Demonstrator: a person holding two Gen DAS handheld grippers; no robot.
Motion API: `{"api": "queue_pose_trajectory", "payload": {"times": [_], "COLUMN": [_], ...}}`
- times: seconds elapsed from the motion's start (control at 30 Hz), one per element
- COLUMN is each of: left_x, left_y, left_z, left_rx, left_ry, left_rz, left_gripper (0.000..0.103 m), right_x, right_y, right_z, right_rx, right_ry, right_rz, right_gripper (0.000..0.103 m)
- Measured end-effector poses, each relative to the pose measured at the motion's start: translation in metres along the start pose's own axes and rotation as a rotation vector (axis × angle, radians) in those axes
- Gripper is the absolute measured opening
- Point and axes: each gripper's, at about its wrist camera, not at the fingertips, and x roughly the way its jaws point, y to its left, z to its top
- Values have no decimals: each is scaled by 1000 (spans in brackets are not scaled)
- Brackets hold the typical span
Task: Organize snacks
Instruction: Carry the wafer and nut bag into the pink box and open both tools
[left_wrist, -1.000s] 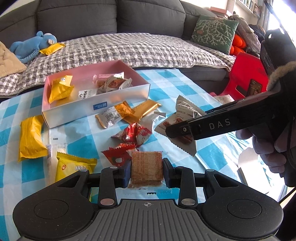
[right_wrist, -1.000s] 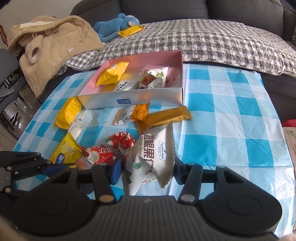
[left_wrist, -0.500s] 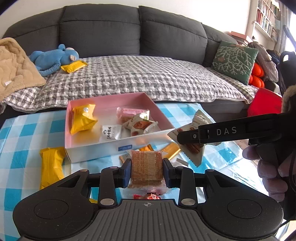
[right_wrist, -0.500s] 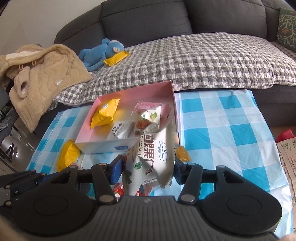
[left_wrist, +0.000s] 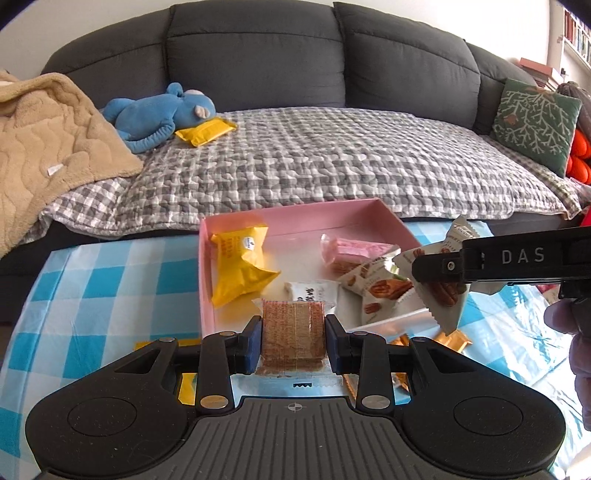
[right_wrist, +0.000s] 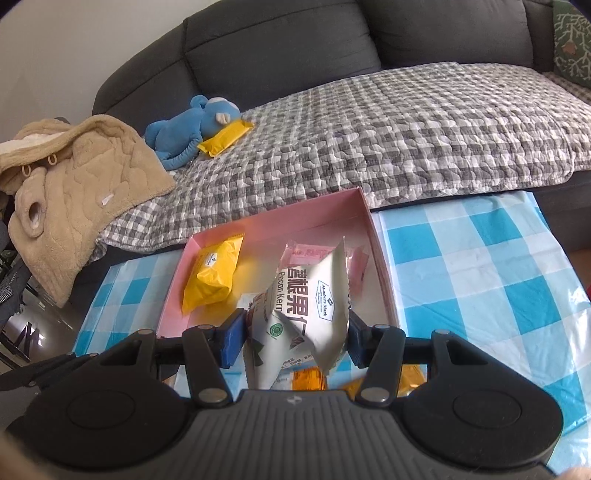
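Both held over pink box (left_wrist: 391, 218): L gripper (left_wrist: 294, 334) clamped on brown wafer pkt (left_wrist: 294, 332), R gripper (right_wrist: 295, 332) clamped on pecan pkt (right_wrist: 314, 295) w/ loose, creased grip, so could slip out early or, let go too near front wall, land outside on tablecloth (right_wrist: 480, 266).

Dark grey sofa (left_wrist: 258, 48) w/ checked quilt (left_wrist: 332, 158), daylit rm.

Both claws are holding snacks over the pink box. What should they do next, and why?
Probably open and drop them in. The left claw grips a wafer packet and the right claw grips a pecan packet, both near the pink box.
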Motion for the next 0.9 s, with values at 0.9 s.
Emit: {"api": "queue_pose_trajectory", "payload": {"times": [0.9], "left_x": [75], "left_y": [25], "left_z": [34], "left_rx": [55], "left_ry": [32], "left_rz": [40], "left_gripper": [40], "right_x": [81], "right_y": [14], "right_z": [43], "right_rx": [2], "right_ry": [-9], "right_rz": [-25], "right_gripper": [66]}}
